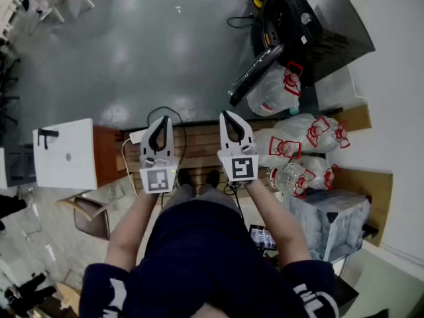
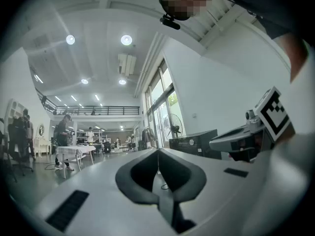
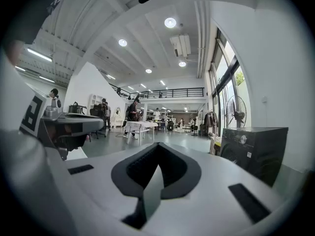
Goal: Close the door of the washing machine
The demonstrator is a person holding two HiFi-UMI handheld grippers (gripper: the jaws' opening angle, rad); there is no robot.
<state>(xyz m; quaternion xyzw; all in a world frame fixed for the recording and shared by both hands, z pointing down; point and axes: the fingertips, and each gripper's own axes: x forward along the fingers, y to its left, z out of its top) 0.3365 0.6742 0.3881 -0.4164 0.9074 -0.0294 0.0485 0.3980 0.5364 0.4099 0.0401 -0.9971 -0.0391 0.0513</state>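
The dark washing machine (image 1: 298,25) stands at the far right, several steps ahead of me, and its round door (image 1: 257,71) hangs open toward me. It also shows at the right of the right gripper view as the washing machine (image 3: 253,151), and farther off in the left gripper view as the washing machine (image 2: 194,144). My left gripper (image 1: 163,118) and right gripper (image 1: 225,114) are held side by side in front of my body, both well short of the machine. Both are shut with nothing between the jaws, as the left gripper (image 2: 158,151) and right gripper (image 3: 158,144) views show.
Clear plastic bags with red print (image 1: 275,88) lean against the open door, and more bags (image 1: 301,144) lie to my right. A white cabinet (image 1: 66,154) stands at my left. I stand on a wooden pallet (image 1: 199,148). A grey bin (image 1: 328,220) sits at the near right.
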